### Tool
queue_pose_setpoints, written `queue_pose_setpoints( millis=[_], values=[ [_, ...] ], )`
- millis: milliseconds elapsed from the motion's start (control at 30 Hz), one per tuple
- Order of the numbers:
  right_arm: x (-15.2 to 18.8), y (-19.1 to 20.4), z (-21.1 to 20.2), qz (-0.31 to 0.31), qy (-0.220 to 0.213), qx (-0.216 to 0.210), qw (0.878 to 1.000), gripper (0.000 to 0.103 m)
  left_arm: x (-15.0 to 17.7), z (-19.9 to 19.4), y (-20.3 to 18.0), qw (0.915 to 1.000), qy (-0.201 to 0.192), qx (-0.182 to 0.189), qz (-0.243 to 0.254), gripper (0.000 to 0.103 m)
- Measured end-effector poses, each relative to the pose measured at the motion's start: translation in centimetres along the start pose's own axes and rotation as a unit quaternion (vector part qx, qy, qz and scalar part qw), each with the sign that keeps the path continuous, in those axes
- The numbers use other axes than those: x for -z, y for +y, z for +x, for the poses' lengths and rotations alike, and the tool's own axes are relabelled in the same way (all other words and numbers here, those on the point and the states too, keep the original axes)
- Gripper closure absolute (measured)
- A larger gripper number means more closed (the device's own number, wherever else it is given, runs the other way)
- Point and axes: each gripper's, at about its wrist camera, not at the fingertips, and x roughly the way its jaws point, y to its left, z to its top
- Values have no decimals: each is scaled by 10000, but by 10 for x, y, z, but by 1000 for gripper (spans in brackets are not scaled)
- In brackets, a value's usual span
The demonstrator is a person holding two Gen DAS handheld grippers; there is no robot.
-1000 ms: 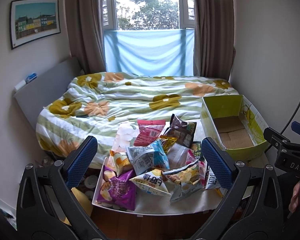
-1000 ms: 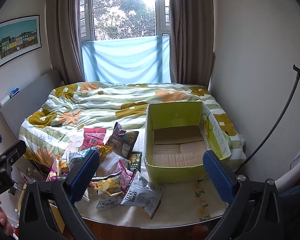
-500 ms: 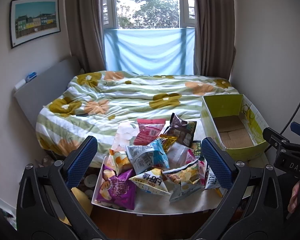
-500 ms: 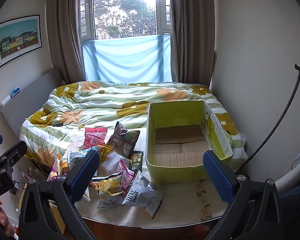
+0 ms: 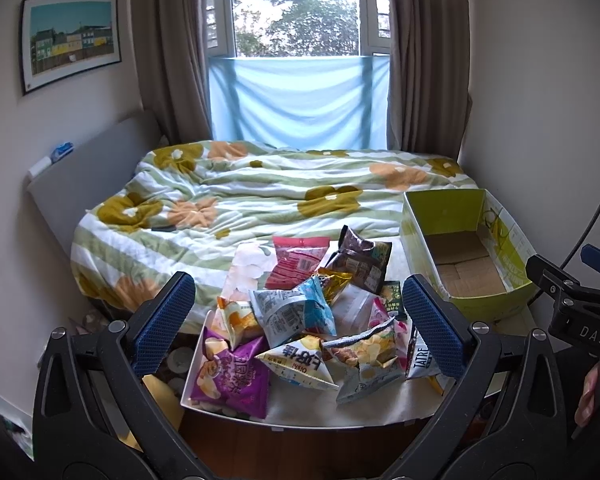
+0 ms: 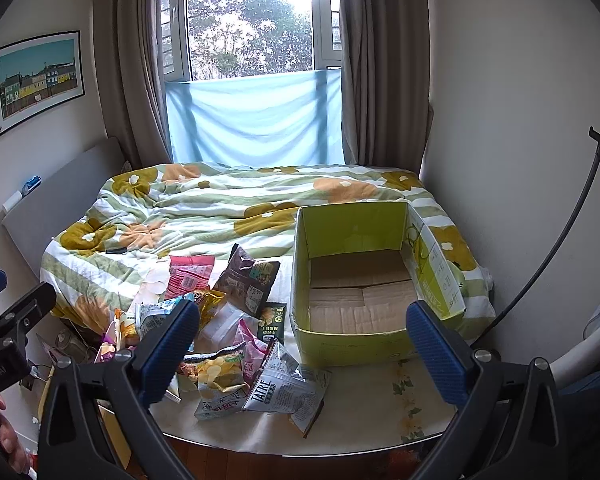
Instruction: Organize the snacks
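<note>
Your cardboard box (image 6: 360,300) sits empty; every snack bag (image 5: 300,320) remains piled on the table (image 6: 380,392). Both your left hand-held gripper (image 5: 296,320) and right hand-held gripper (image 6: 300,344) are spread, holding nothing.

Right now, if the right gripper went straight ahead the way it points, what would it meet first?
Probably the near wall of the green cardboard box, which sits between the open fingers of the right gripper. Depth is uncertain; a slightly higher line would enter its empty interior.
</note>
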Motion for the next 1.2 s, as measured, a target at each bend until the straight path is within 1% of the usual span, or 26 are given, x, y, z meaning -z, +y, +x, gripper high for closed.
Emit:
queue_pose_setpoints(
  millis=[267, 433, 567, 700, 833, 1067, 1200],
  values=[
    [1, -3, 0, -3, 43, -79, 10000, 0, 7, -2, -2, 9999, 92, -46, -76, 1],
    [4, -8, 3, -29, 218, -171, 9996, 0, 10, 1, -2, 9993, 305, -60, -191, 1],
    [13, -18, 14, -62, 427, -308, 9986, 0, 22, 8, -5, 9982, 546, -101, -244, 1],
    [31, -27, 35, -123, 760, -513, 9957, 0, 42, 24, -15, 9957, 876, -42, -289, 1],
    [54, -35, 61, -241, 1104, -675, 9913, 0, 65, 45, -28, 9921, 1217, 142, -274, 1],
    [100, -46, 108, -635, 1629, -895, 9805, 0, 98, 94, -53, 9832, 1749, 425, -286, 1],
    [123, -47, 132, -905, 1763, -1065, 9744, 0, 109, 127, -64, 9777, 1992, 579, -315, 1]
  ],
)
